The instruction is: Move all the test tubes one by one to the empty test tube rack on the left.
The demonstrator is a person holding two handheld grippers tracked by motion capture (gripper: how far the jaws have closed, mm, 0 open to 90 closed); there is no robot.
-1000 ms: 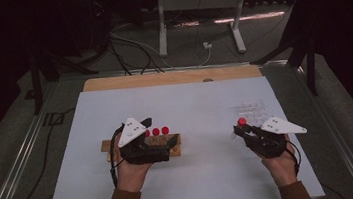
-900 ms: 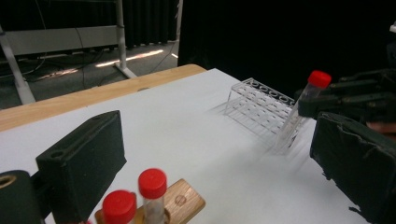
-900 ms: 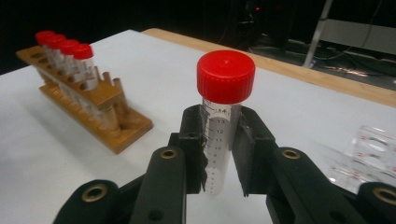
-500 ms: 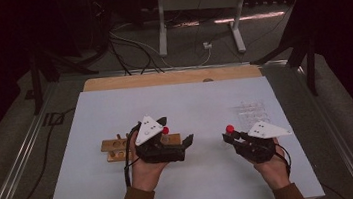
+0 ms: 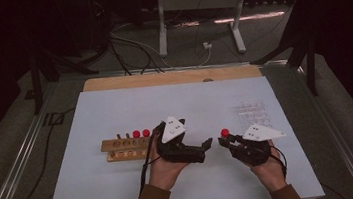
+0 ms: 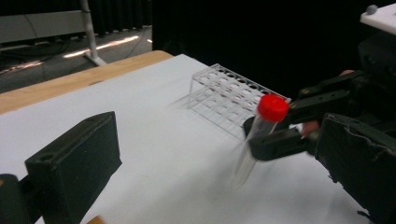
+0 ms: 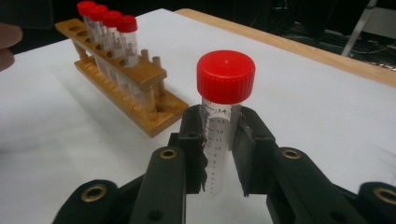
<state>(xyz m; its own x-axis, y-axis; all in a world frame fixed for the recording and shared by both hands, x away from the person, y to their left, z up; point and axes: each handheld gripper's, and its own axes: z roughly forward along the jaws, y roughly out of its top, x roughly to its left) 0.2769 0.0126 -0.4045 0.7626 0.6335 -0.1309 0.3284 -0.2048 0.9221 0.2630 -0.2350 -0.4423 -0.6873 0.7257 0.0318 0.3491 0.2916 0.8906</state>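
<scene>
The right tongs [image 7: 223,140] are clamped on one clear tube [image 7: 219,140] with a red screw cap, held upright above the white worktop [image 5: 124,186]. Its printed scale reads 13, 12 and 11 going down, under a handwritten mark I can't make out. The left tongs [image 5: 208,142] point toward it with nothing between the jaws, which stand wide apart. Further left, a wooden rack [image 7: 135,88] holds four more red-capped tubes. A clear plastic rack [image 6: 233,93] stands beyond the right tongs.
</scene>
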